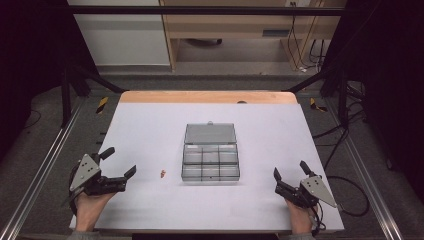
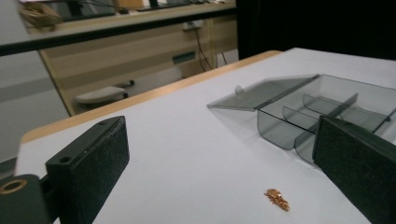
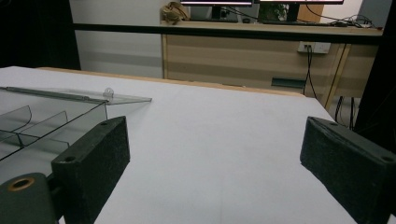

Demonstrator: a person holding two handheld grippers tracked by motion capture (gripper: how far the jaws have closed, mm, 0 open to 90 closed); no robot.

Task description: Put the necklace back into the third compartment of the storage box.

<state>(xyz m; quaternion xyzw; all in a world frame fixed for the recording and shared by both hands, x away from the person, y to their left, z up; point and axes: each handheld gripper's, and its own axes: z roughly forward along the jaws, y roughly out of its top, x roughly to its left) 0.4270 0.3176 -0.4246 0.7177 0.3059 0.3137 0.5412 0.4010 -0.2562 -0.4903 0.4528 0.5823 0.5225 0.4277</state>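
A clear grey compartment box (image 1: 210,159) lies in the middle of the white table (image 1: 150,125), its lid (image 1: 210,133) folded flat open toward the far side. Its compartments look empty. A small orange-brown bit (image 1: 163,173) lies on the table just left of the box, also seen as an orange-brown bit (image 2: 277,199) between the left gripper's jaws. My left gripper (image 1: 121,161) rests open near the front left, pointing toward that bit. My right gripper (image 1: 290,170) rests open at the front right, with the box (image 3: 42,126) to its left.
The table's far edge is a wooden strip (image 1: 207,97). Metal rails (image 1: 45,155) run along both sides of the table. Black frame struts and cables (image 1: 340,135) stand at the right; a wooden cabinet (image 1: 235,30) sits beyond the table.
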